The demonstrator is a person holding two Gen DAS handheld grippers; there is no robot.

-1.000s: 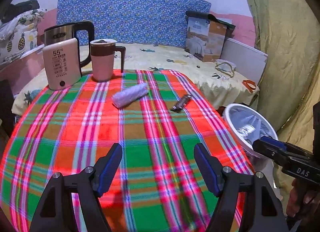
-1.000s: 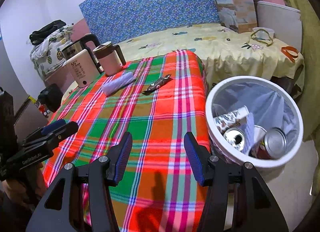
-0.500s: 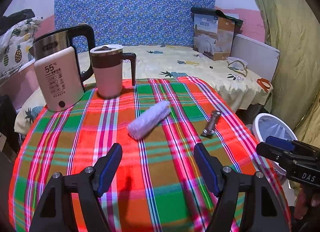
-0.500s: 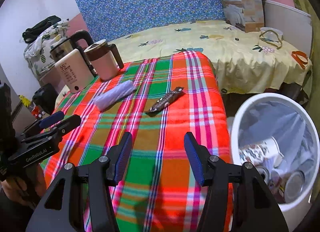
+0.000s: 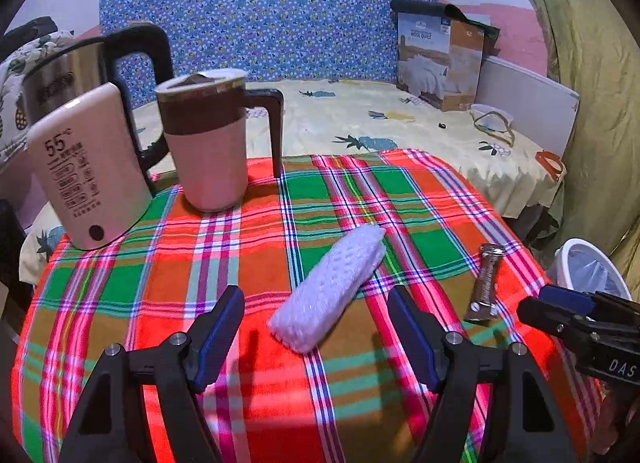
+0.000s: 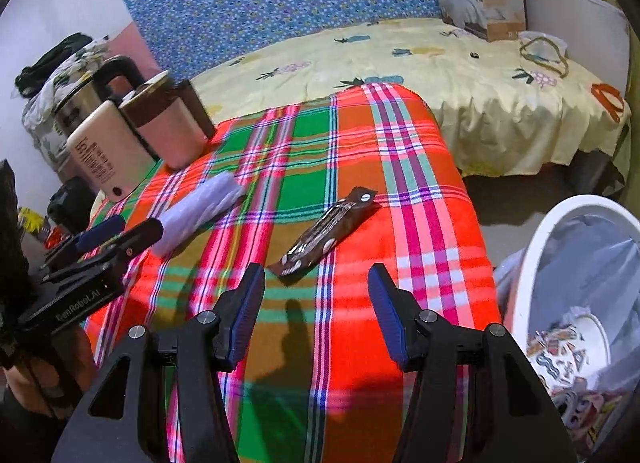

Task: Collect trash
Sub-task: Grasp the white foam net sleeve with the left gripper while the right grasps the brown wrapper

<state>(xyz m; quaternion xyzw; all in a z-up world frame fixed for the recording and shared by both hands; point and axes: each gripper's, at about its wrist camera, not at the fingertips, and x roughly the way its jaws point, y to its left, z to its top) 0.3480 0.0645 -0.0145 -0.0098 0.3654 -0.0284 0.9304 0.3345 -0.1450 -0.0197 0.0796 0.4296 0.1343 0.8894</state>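
A pale lilac rolled pack point(image 5: 329, 281) lies on the plaid tablecloth point(image 5: 256, 239), just ahead of my open, empty left gripper point(image 5: 316, 333); it also shows in the right wrist view point(image 6: 198, 212). A dark brown snack wrapper point(image 6: 326, 236) lies just ahead of my open, empty right gripper point(image 6: 316, 313); it also shows in the left wrist view point(image 5: 486, 283). A white trash bin point(image 6: 536, 247) with a liner stands right of the table and holds a printed paper cup point(image 6: 568, 347). The bin's rim shows in the left wrist view point(image 5: 588, 251).
A steel kettle point(image 5: 80, 71), a cream thermos-like device point(image 5: 80, 167) and a pink lidded mug point(image 5: 208, 143) stand at the table's back left. A bed with a yellow sheet point(image 5: 400, 127) and a cardboard box point(image 5: 440, 63) lie behind the table.
Both grippers have moved forward over the table. The rolled pack and the wrapper are now much closer, and the bin has slid to the right edge of both views.
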